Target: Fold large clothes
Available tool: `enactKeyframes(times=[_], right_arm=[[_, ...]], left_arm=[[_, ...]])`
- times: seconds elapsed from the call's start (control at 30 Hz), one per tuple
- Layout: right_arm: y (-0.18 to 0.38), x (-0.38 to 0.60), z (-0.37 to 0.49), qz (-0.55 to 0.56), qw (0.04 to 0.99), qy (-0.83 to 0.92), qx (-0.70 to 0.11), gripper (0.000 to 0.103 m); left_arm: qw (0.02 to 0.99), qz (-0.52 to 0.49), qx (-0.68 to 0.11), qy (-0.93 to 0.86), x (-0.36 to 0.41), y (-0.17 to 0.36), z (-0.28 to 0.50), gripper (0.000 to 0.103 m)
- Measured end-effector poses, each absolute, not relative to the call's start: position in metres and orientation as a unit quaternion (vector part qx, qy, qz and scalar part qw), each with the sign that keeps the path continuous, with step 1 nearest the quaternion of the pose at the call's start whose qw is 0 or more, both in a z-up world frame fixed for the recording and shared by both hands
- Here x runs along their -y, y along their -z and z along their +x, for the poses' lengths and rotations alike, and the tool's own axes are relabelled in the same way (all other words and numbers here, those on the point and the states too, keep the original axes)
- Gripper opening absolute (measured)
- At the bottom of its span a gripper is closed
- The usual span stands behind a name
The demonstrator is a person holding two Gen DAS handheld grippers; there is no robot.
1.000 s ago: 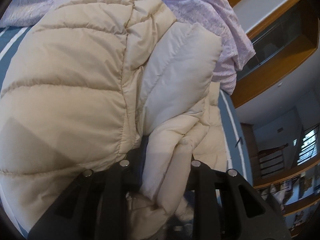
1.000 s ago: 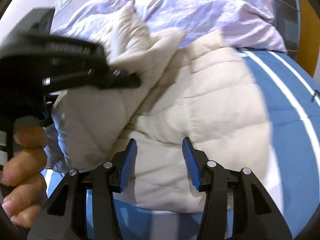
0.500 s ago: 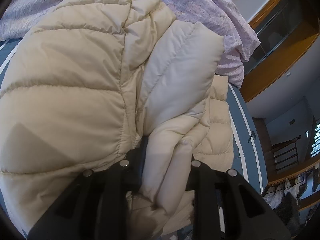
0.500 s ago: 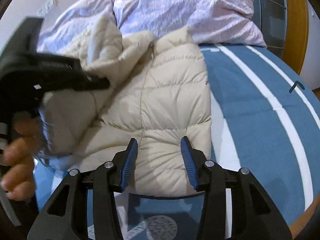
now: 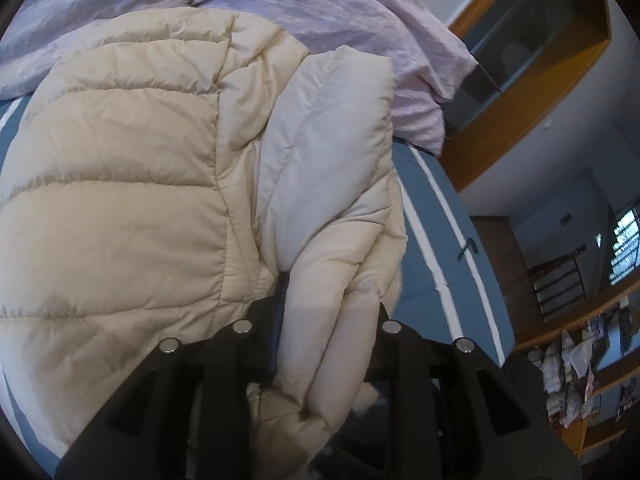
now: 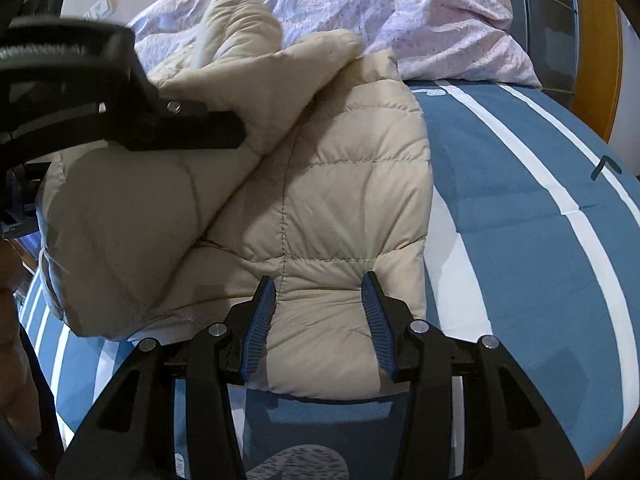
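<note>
A cream quilted puffer jacket (image 6: 352, 200) lies on the bed. My left gripper (image 5: 328, 300) is shut on a bunched fold of the jacket (image 5: 320, 208), and fabric hides most of its fingers. In the right wrist view the left gripper (image 6: 224, 132) holds that part lifted over the jacket's left side. My right gripper (image 6: 318, 300) stands open just above the jacket's near hem. Its blue pads (image 6: 260, 320) are apart, with fabric seen under the gap but not pinched.
The bed has a blue sheet with white stripes (image 6: 520, 200). A rumpled lilac duvet (image 6: 400, 20) lies at the head of the bed behind the jacket. Wooden shelving (image 5: 520, 92) stands past the bed's right side. A person's hand (image 6: 12, 320) shows at the far left edge.
The left gripper has carried the gripped fold rightward, further over the jacket's body. The right gripper has settled low above the near hem, its jaws staying apart.
</note>
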State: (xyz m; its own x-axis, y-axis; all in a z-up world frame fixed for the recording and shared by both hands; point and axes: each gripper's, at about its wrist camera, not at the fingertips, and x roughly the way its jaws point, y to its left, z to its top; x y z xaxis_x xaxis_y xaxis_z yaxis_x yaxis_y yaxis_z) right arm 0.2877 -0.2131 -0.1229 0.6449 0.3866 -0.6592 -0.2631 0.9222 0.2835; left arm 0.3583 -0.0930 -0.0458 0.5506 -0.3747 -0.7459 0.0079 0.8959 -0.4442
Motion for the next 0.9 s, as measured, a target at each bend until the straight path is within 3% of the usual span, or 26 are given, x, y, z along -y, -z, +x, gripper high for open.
enactKeyframes(times=[0.17,0.23,0.4,0.6,0.9], right_arm=[[0.123,0.218,0.289,0.100,0.900,-0.184,-0.382,0.046],[0.123,0.218,0.289,0.103,0.900,-0.185,-0.382,0.046],[0.122,0.219,0.291,0.108,0.898,-0.186,-0.383,0.046],[0.122,0.219,0.291,0.116,0.896,-0.183,-0.387,0.046],[0.122,0.218,0.289,0.117,0.897,-0.175,-0.389,0.046]], left_arm=[[0.850,-0.191,-0.473,0.132,0.108,0.048,0.361,0.028],[0.851,-0.189,-0.474,0.126,0.108,0.047,0.361,0.034],[0.855,-0.192,-0.467,0.118,0.105,0.037,0.353,0.060],[0.874,-0.160,-0.447,0.104,0.107,0.015,0.333,0.069],[0.898,-0.143,-0.413,0.050,0.062,-0.014,0.298,0.070]])
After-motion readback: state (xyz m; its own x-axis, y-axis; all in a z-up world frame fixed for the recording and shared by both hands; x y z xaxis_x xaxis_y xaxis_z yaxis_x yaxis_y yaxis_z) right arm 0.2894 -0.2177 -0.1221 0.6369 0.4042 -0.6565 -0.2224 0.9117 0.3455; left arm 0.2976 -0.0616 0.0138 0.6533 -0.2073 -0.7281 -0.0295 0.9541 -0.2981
